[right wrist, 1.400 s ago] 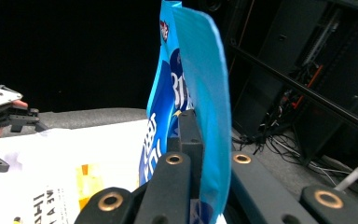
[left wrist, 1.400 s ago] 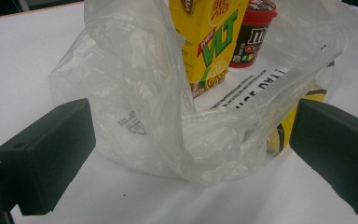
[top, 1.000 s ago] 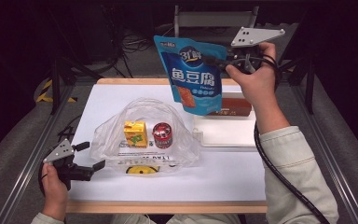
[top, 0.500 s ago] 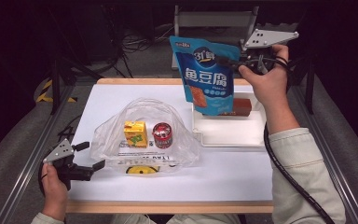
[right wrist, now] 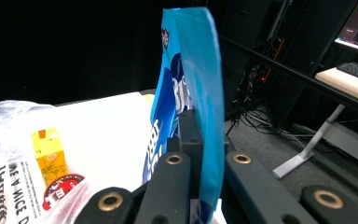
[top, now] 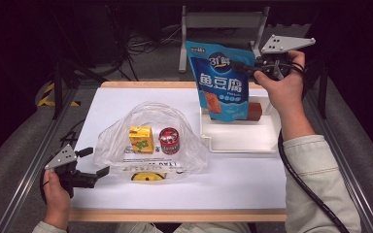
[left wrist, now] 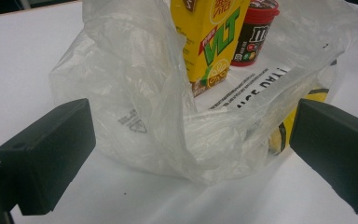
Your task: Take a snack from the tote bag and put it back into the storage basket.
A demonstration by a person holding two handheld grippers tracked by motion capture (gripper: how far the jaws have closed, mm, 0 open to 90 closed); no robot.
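A blue snack pouch (top: 221, 82) hangs upright over the back of the white tray (top: 238, 141), and my right gripper (top: 246, 66) is shut on its upper right edge. In the right gripper view the pouch (right wrist: 191, 88) stands edge-on, pinched in my right gripper (right wrist: 200, 140). A clear plastic bag (top: 148, 145) lies mid-table with a yellow juice carton (top: 141, 139) and a red tub (top: 169, 141) inside. My left gripper (top: 98, 161) stands open at the bag's left rim. Its view has the bag's rim (left wrist: 168, 121) between the jaws, unpressed, with the carton (left wrist: 207, 42) and tub (left wrist: 254, 32) beyond.
A reddish-brown bar (top: 255, 111) lies at the back of the tray, partly behind the pouch. The table (top: 233, 189) is white with a wooden front edge. Metal rails run along both sides, and a stand and cables sit in the dark behind.
My right hand has carried the pouch to the right and slightly lower, from above the table's back middle to over the tray. The left gripper and the bag have stayed put.
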